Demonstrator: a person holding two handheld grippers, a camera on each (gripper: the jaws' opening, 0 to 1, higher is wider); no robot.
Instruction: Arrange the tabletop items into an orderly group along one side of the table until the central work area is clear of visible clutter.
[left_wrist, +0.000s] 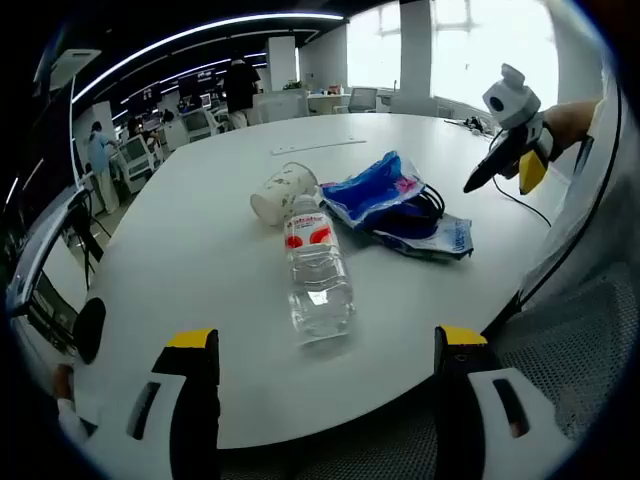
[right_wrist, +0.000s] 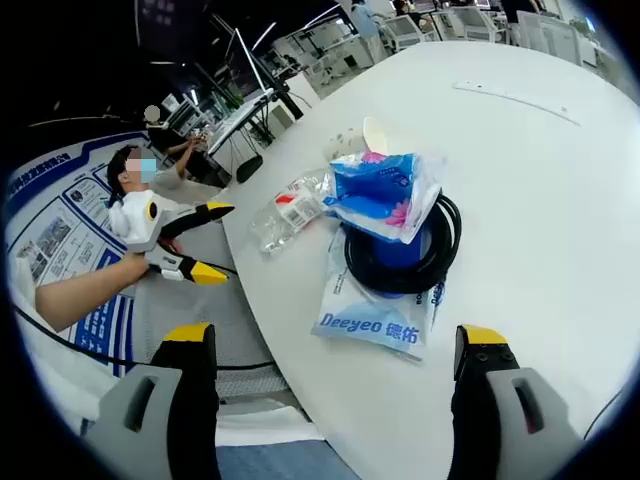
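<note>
The left gripper and right gripper both gape wide, holding nothing. Mid-frame lies a clear plastic water bottle. It looks smooth and rolly, so grab its middle.

The left hand-held gripper has its jaws spread wide, nothing between them; seen from the other side, a bare forearm carries it. The right hand-held gripper is likewise spread and empty, raised at arm's reach.
</note>
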